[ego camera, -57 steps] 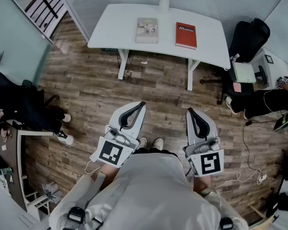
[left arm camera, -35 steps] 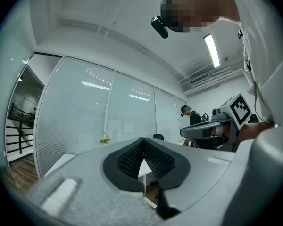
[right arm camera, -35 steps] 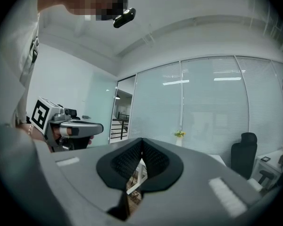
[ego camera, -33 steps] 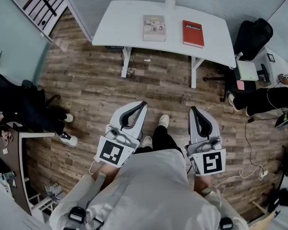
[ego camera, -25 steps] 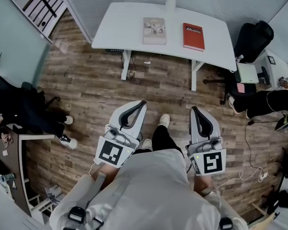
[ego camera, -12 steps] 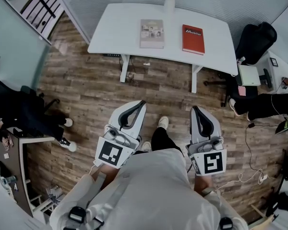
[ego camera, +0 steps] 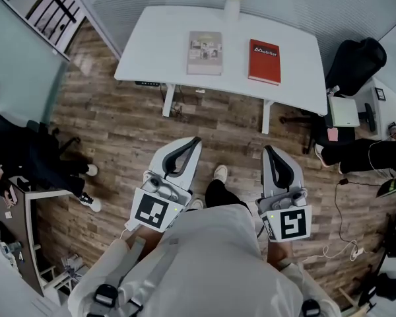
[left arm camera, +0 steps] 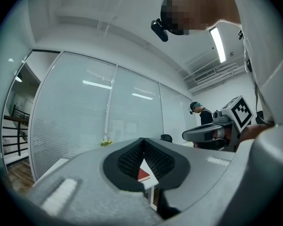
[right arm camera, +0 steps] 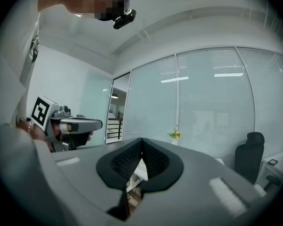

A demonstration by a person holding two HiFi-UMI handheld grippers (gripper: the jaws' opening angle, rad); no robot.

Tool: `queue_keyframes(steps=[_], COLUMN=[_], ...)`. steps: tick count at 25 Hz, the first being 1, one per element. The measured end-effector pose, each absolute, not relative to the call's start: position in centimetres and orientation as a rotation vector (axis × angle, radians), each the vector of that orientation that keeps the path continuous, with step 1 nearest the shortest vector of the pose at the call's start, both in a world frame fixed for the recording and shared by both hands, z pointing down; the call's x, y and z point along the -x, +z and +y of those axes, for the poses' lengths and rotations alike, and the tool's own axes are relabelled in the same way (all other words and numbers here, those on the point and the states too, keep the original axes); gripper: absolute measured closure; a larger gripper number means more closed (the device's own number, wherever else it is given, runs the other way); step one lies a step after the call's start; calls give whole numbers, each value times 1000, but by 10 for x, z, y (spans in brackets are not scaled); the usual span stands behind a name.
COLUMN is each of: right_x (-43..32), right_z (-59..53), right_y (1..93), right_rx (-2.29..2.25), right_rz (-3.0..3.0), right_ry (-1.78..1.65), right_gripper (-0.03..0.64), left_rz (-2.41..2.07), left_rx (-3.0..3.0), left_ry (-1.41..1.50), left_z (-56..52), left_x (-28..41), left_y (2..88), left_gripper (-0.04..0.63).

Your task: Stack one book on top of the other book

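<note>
scene: a person is standing on the wood-plank floor (ego camera: pixel 119 131), well apart from the white rectangular counter (ego camera: pixel 158 48); nothing is within reach yet
grey book: the pale grey hardcover book (ego camera: pixel 204 43) is lying flat, cover up, near the counter's middle
red book: the red hardcover book (ego camera: pixel 264 53) is lying flat on the counter, right of the grey one, a clear gap between them, not stacked
vase: a small white vase with yellow flowers (ego camera: pixel 231 2) is sitting at the counter's far edge, behind the gap between the books
left gripper: the left gripper (ego camera: pixel 193 144) is pointing level toward the counter, jaws pressed together, pinching nothing
right gripper: the right gripper (ego camera: pixel 268 152) is doing the same, jaws pressed together and empty
why: probably both are being carried shut and side by side because there is nothing to grasp this far from the counter
task state: stacking not yet begun; getting up to the counter looks like the step in hand
watch: lifting either book could clip the vase behind them
</note>
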State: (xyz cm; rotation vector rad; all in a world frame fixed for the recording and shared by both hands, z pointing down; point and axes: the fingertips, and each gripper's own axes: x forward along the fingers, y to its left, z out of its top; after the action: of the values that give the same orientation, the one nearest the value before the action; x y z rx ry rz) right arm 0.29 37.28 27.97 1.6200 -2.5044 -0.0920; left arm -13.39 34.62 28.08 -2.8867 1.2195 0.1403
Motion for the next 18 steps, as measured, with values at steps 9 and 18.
queue_keyframes(steps=[9,18], right_x=[-40,-70], right_z=[321,273], right_y=[281,282], right_rx=[-1600,-1565], right_rz=[-2525,-2549], right_ry=[-73,-67], right_gripper=[612,612], left_rz=[1236,1248], left_rx=[2869,2873], left_ry=[128,106], left_z=[297,250], left_x=[98,62], left_y=[275,277], left_gripper=[595,595])
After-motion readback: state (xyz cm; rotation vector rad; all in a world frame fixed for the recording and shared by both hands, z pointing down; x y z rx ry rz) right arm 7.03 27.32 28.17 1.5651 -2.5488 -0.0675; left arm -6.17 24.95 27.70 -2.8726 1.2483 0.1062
